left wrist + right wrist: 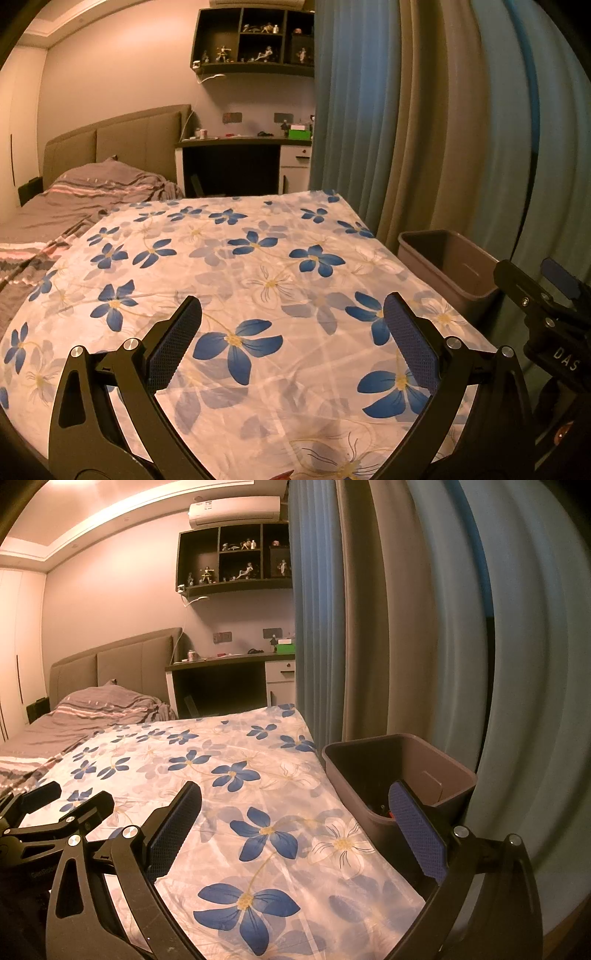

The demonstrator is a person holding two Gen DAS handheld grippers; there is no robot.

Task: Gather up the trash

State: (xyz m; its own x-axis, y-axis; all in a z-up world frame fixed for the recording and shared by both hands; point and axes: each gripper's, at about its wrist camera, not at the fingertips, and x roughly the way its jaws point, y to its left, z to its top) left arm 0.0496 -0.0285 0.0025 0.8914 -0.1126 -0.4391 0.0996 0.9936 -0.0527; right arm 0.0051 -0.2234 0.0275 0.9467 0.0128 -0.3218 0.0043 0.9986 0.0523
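Left wrist view: the left gripper point(291, 332) hangs over the floral sheet point(236, 280), jaws spread wide, nothing between them. No trash shows on the sheet, save a small reddish scrap point(284, 473) at the near edge, too cut off to identify. The bin point(448, 267) stands at the sheet's right edge, against the curtain point(406, 129); its inside looks dark and its contents are hidden here. The right gripper point(546, 291) sits near right, close to the bin. A careless swing could likely knock the two grippers together or tip the bin.

Right wrist view: the right gripper point(295, 819) is also released and empty, its right finger over the bin's point(402, 760) near rim. Small dark bits and something red point(388, 814) lie inside the bin. The left gripper point(55, 805) is near left. Lowering here could catch the rim and probably spill what is collected.
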